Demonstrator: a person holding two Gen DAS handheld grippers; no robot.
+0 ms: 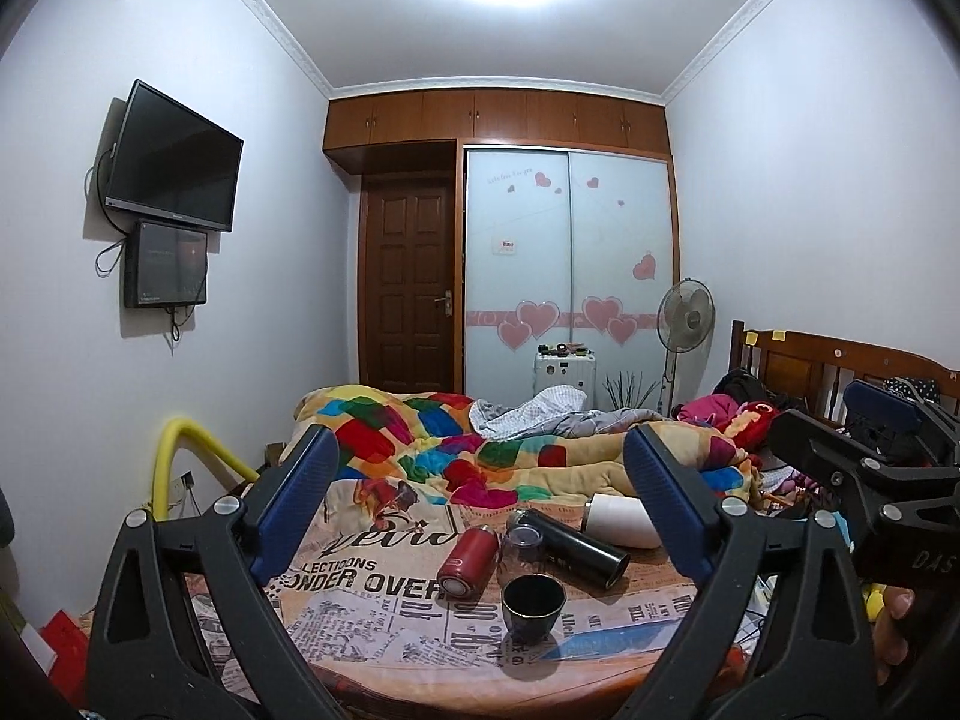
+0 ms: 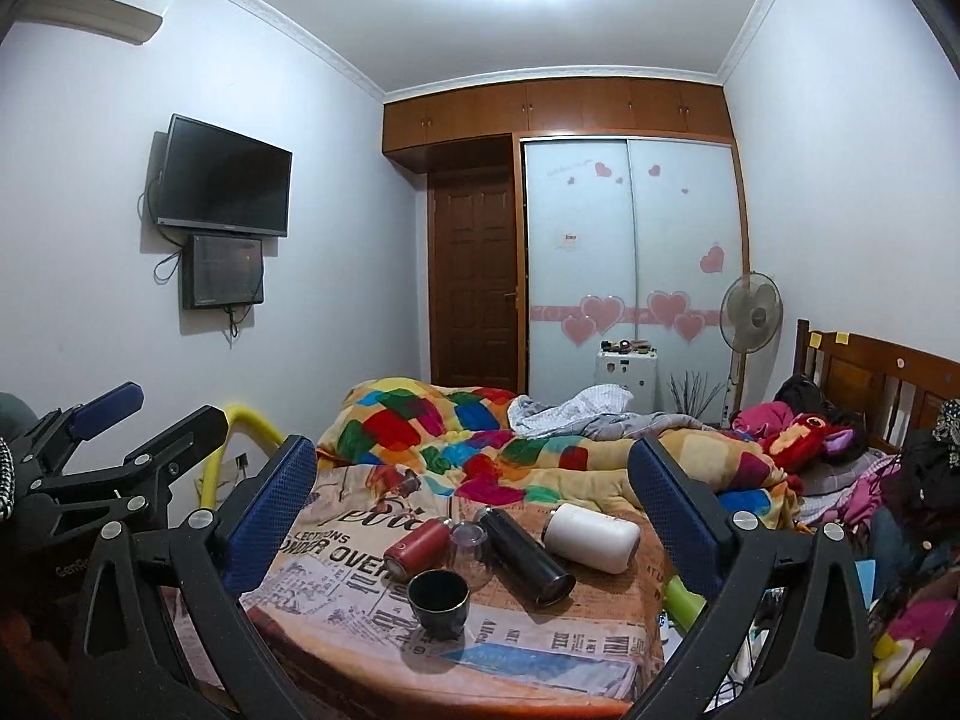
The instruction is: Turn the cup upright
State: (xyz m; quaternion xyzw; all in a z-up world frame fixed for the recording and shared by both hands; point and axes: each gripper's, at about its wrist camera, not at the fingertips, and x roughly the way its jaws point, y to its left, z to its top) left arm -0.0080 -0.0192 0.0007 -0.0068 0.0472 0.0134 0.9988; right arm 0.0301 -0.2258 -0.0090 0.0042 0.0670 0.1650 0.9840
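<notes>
So both grippers are hanging back from the bed [image 1: 600, 660] with nothing in them. The left gripper [image 1: 480, 492] has its jaws spread wide and the right gripper [image 2: 474, 507] is the same, wide and empty.

The things sit on the newspaper-print sheet near the bed's front edge. The little dark cup [image 1: 533, 605] is nearest the cameras, and it's already standing mouth-up, so I'd say that one's sorted. Behind it, touching or nearly touching, there's a clear cup [image 1: 523, 546] that looks like it's standing upside down, base on top, though it's see-through and hard to read. It's wedged between the red bottle [image 1: 465, 564] on its left and the black flask [image 1: 570, 546] on its right, both lying on their sides. The white bottle [image 1: 618, 519] lies further back to the right.

If the clear one is the next target, my take on doing it well:

- Come in from above, since both sides are crowded by the bottles. A side approach would probably nudge one and set it rolling.
- Narrow the jaws before dropping in so the pads [image 1: 294, 504] fit the gaps either side.
- Squeeze gently; clear plastic like that likely flexes and can pop out.
- Lift clear of the dark cup before rotating, then set it down on a flat bit of sheet. Bedding is soft, so press it down square or it'll tip.

The left gripper seems better lined up with it.
</notes>
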